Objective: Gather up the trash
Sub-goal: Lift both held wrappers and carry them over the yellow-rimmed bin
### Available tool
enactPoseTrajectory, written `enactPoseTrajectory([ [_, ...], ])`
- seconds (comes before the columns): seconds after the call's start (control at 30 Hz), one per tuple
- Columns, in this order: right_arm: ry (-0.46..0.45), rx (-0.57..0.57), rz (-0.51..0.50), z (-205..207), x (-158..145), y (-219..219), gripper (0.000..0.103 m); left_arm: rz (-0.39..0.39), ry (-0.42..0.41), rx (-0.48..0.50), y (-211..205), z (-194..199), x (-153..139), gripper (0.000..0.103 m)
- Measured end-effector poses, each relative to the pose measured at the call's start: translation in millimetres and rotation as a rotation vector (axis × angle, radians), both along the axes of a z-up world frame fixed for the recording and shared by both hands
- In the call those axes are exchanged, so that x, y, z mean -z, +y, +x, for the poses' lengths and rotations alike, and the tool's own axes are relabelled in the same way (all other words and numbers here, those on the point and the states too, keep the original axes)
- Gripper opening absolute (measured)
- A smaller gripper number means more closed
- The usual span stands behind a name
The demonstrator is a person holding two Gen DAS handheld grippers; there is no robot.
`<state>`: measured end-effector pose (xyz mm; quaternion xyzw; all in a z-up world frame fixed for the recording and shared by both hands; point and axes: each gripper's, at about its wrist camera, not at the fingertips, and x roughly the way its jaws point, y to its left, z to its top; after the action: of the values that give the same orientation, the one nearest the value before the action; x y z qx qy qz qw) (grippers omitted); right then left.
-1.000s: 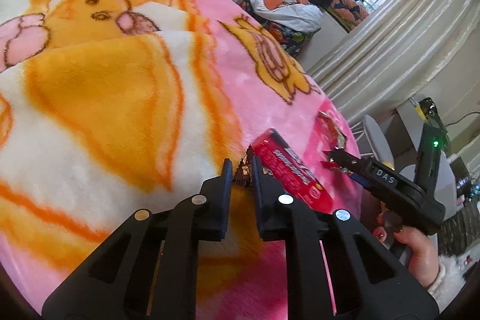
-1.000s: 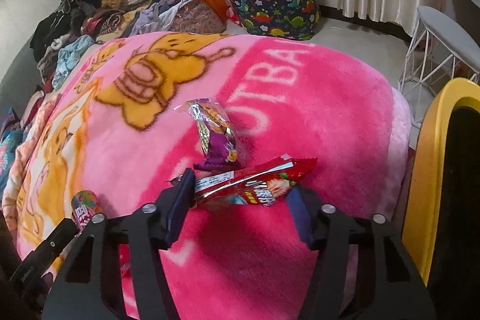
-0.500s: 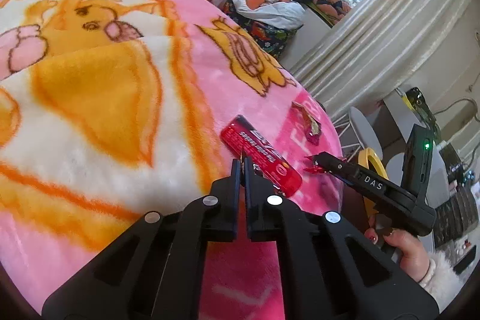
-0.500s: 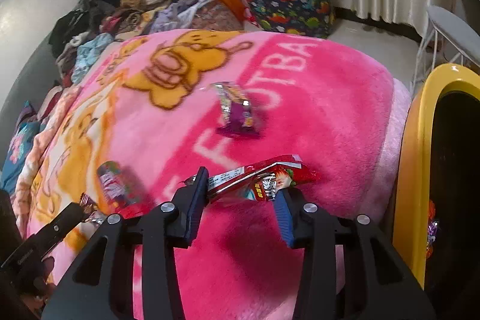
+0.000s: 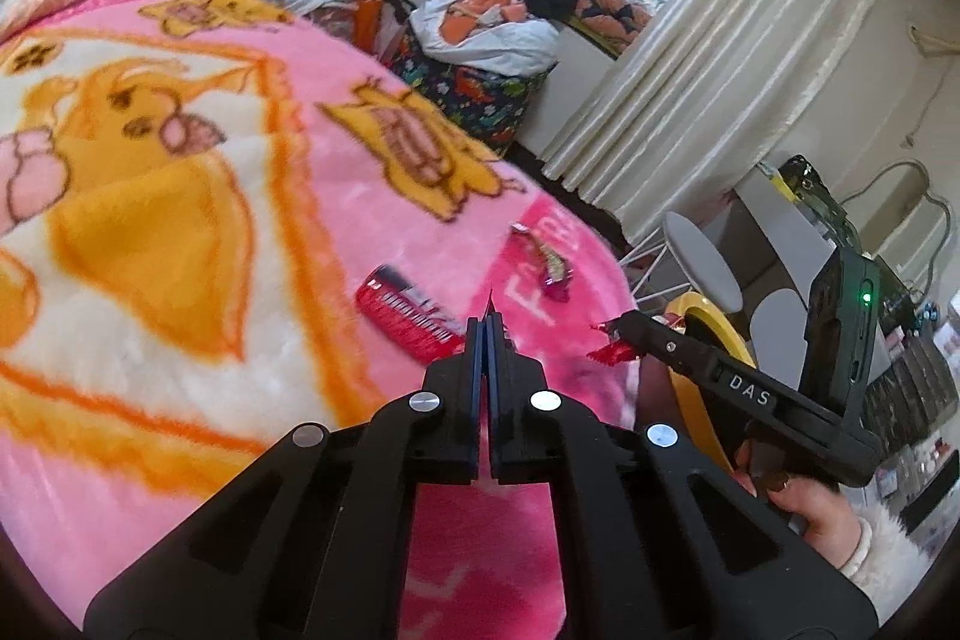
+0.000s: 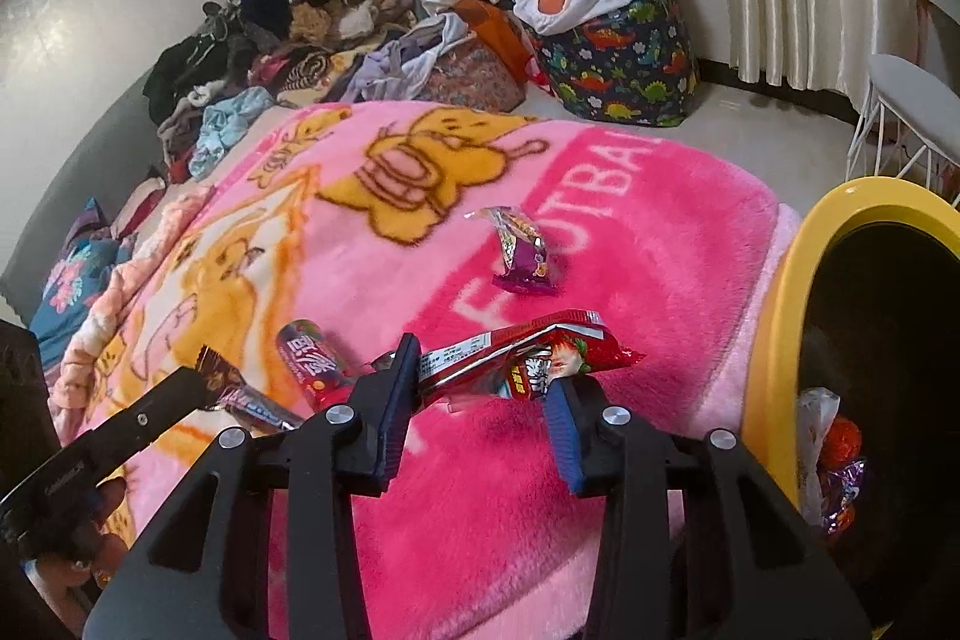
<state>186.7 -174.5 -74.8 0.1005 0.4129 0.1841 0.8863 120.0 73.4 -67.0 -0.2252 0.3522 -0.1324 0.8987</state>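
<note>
**Both wrappers lifted, bin to the right**

The right gripper (image 6: 486, 400) is clamped across a crinkly red foil snack wrapper (image 6: 534, 358), whose long axis runs crosswise to the fingers, clear of the pink plush blanket (image 6: 630, 244). The yellow-rimmed black bin (image 6: 798, 280) stands just beyond the blanket's right edge, nearer this hand, with open air between. The left gripper (image 5: 485, 334) is pinched together on a thin dark wrapper (image 6: 228, 388). A purple wrapper (image 6: 522, 256) and a red packet (image 5: 408, 316) lie on the blanket.

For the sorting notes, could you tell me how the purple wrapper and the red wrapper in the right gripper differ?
The purple wrapper lies loose on the blanket, untouched; the red wrapper is lifted clear, clamped in the right gripper. The purple one looks shorter and crumpled, the red longer and flatter. Both are empty-looking snack packets.
</note>
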Motion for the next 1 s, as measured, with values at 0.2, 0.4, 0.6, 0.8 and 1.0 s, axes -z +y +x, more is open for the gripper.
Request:
enactPoseTrajectory([
  [0.2,-0.035,0.017,0.007,-12.5,-16.0,-14.6,0.038,0.005,-0.030,0.032,-16.3,2.3,-14.3,0.000],
  [0.4,-0.062,0.054,0.003,-20.4,-27.6,-34.1,0.038,0.008,-0.052,0.065,-32.6,3.0,-24.3,0.000],
  [0.6,-0.090,0.093,0.008,-28.4,-38.4,-53.5,0.038,0.018,-0.074,0.093,-47.6,3.0,-34.4,0.000],
  [0.8,-0.114,0.129,0.006,-36.0,-45.5,-71.7,0.038,0.028,-0.086,0.114,-61.6,2.3,-42.3,0.000],
  [1.0,-0.120,0.170,0.014,-41.8,-45.1,-92.7,0.038,0.036,-0.095,0.140,-75.6,2.0,-47.5,0.000],
])
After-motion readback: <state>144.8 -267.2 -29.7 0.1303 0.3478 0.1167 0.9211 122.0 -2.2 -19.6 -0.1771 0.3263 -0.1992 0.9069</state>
